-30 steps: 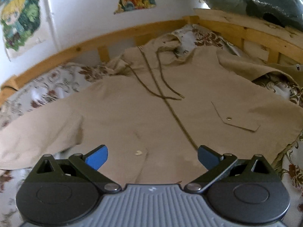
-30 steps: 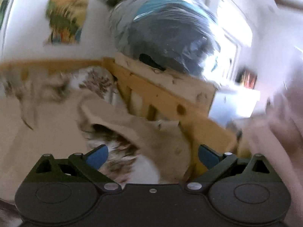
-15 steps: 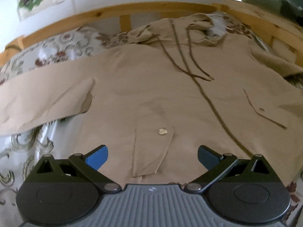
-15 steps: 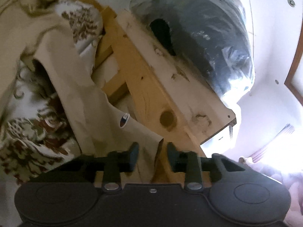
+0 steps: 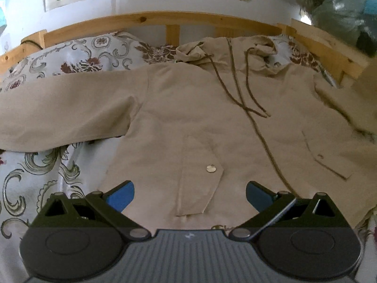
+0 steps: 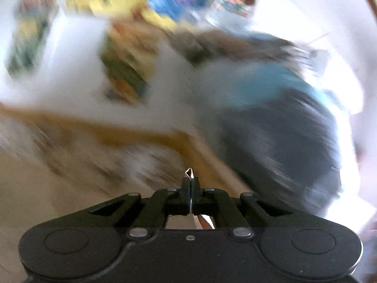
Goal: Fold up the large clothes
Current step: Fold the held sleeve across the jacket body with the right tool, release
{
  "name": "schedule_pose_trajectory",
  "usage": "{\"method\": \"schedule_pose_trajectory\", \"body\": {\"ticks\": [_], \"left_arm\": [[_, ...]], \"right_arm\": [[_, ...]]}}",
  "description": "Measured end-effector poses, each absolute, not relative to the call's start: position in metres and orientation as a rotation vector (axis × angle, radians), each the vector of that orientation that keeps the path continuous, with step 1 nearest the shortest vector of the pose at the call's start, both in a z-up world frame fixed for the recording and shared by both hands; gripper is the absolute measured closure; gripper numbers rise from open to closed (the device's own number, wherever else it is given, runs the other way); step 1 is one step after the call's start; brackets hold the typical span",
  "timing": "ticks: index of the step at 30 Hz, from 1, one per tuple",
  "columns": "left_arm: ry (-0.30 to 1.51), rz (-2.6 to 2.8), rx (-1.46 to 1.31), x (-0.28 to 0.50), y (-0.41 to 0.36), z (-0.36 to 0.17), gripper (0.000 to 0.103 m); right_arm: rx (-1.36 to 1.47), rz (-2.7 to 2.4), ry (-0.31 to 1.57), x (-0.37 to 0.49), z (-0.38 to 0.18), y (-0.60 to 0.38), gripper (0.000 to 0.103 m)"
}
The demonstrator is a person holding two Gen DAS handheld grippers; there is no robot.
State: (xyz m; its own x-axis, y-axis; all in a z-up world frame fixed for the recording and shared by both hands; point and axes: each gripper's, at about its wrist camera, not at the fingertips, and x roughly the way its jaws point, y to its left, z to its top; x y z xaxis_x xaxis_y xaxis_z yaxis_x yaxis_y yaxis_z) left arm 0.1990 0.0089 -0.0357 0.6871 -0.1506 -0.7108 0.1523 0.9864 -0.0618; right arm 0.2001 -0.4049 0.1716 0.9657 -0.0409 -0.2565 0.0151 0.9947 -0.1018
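A: What is the biggest thing here?

B: The bed [image 5: 35,172]. It has a wooden rail [image 5: 141,22] at the back and a white sheet with flower swirls. The bed holds the big tan jacket [image 5: 200,122].

A: How does the jacket lie?

B: It lies flat, front side up, and fills most of the bed. Its hood [image 5: 254,47] is up by the rail. One sleeve [image 5: 63,113] sticks out flat to the left side of the picture. Two brown strings [image 5: 247,89] cross on the chest.

A: Does it have pockets?

B: Yes, two flaps. The near pocket flap [image 5: 198,176] has a small shiny button [image 5: 211,168] on it. I cannot see inside the pockets.

A: What about the tongs?

B: The left gripper [image 5: 190,194] is spread wide, just above the bottom of the jacket. Its blue pads [image 5: 120,198] hold nothing. The right gripper [image 6: 190,178] is pressed together on a thin bit of pale cloth [image 6: 189,171]. All else in that view is too blurry to tell.
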Motion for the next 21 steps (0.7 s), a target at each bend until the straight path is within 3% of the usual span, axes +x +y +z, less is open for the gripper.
{"method": "schedule_pose_trajectory", "body": {"ticks": [6,12,15,17,21], "left_arm": [[0.755,-0.193,-0.017,0.197,0.032,-0.027,0.001],[0.708,-0.138,0.022,0.194,0.065,-0.022,0.001],[0.726,-0.076,-0.004,0.197,0.084,-0.030,0.001],[0.751,-0.062,-0.020,0.201,0.094,-0.035,0.001],[0.760,-0.082,-0.004,0.222,0.096,-0.041,0.001]], "right_arm": [[0.014,0.344,0.208,0.253,0.193,-0.284,0.103],[-0.007,0.561,0.236,0.323,0.149,-0.142,0.101],[-0.028,0.618,0.299,0.345,0.106,-0.092,0.079],[-0.035,0.646,0.342,0.355,0.077,-0.074,0.054],[0.024,0.613,0.424,0.369,0.029,-0.096,0.036]]}}
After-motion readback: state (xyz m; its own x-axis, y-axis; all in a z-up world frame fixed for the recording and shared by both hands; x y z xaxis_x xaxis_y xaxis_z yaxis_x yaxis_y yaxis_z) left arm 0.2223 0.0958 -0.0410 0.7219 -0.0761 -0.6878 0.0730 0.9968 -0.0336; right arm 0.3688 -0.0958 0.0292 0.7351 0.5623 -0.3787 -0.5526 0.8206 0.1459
